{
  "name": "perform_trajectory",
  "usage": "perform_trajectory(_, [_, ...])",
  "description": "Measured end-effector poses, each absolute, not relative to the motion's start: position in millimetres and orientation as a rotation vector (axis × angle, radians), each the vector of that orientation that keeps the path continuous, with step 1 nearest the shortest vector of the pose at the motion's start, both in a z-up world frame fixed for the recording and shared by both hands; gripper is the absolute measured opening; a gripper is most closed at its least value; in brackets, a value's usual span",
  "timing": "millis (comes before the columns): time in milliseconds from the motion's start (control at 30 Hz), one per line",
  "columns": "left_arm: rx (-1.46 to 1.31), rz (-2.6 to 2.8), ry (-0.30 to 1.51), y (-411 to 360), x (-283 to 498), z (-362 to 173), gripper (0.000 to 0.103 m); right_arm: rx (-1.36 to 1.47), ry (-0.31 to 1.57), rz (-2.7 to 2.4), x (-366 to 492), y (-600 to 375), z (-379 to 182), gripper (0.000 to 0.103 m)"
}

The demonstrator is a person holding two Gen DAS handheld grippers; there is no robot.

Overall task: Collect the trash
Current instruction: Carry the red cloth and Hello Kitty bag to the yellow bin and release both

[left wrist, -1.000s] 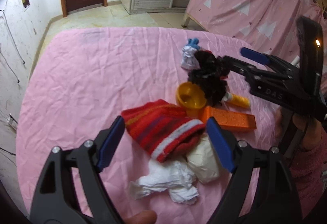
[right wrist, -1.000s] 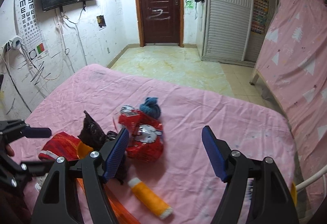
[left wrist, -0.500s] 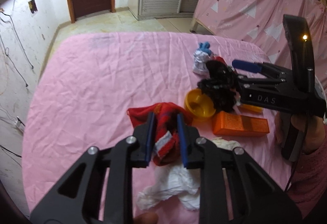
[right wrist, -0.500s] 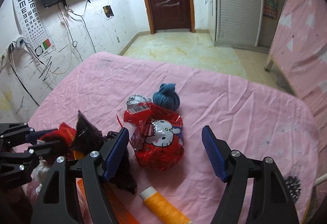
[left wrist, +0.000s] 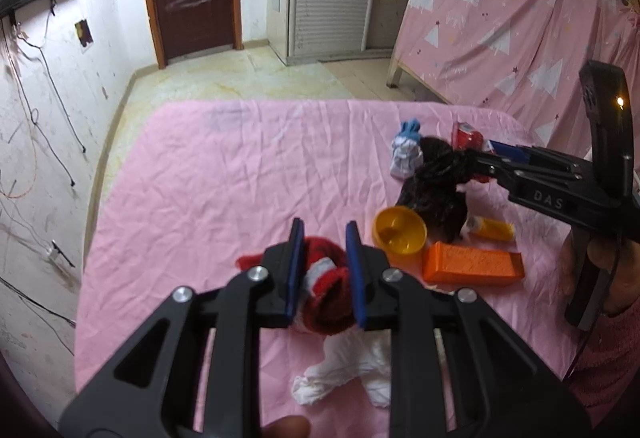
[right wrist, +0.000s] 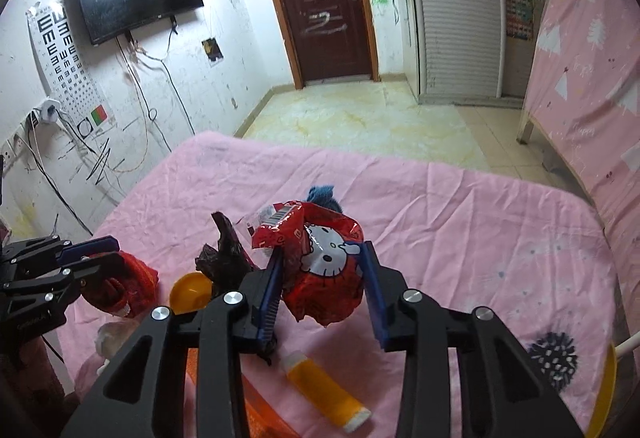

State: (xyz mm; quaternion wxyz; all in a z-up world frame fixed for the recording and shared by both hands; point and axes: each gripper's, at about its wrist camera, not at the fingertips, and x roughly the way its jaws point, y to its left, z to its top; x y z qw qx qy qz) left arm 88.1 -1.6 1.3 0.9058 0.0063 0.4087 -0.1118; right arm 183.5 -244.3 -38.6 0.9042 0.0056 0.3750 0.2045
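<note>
- We had the left gripper (left wrist: 325, 270) squeezed narrow on a red knitted sock with a white stripe (left wrist: 326, 292), its blue pads pressing the wool from both sides above the pink bedsheet (left wrist: 208, 174).
- Just below that sock, crumpled white tissue (left wrist: 344, 370) lay on the sheet, partly hidden by the gripper frame.
- Our right gripper (right wrist: 323, 280) was closed on a red Hello Kitty snack wrapper (right wrist: 320, 262), which bulged between the blue pads.
- A black plastic bag (right wrist: 224, 258) hung at the left finger of that same gripper; we could not tell whether it was pinched as well or only draped against it.
- A yellow plastic cup (left wrist: 399, 233) lay on its side beside an orange box (left wrist: 472, 264), the two touching or nearly so.
- A yellow tube with a white cap (right wrist: 326, 392) lay on the sheet just below the right gripper.
- A blue knitted bundle (right wrist: 322, 194) sat behind the wrapper, and a silver foil packet (left wrist: 406, 158) was near it in the left wrist view.
</note>
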Motion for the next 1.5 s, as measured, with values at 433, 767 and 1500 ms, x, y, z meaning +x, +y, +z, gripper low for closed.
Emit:
perform_trajectory(433, [0.035, -0.23, 0.815, -9.6, 89.5, 28.7, 0.01, 0.071, 0.681, 0.385, 155.3, -293.0, -15.0, 0.032])
perform_trajectory(767, [0.089, -0.21, 0.949, -9.5, 84.0, -3.5, 0.043, 0.102, 0.663, 0.385, 151.6, -308.6, -16.4, 0.032])
perform_trajectory(1500, [0.118, -0.163, 0.915, -23.4, 84.3, 2.4, 0.008, 0.151, 0.604, 0.319, 133.1, -346.7, -10.6, 0.032])
